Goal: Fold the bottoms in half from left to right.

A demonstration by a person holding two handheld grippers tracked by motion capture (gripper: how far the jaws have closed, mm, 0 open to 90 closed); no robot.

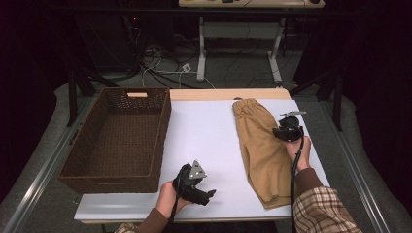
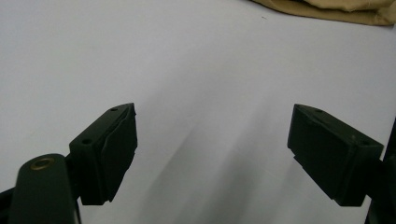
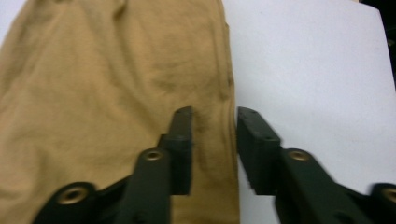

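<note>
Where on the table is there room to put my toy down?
The big white patch of table between the basket and the tan shorts is bare. The basket is empty too. It's crowded at the shorts' right edge, where the right gripper is.

The worktop (image 1: 209, 131) is white, with a bare wooden strip along its far edge. A brown wicker basket (image 1: 116, 141) stands on its left part. Tan shorts (image 1: 260, 150) lie flat on its right part, lengthwise from far to near, well apart from the basket.
</note>
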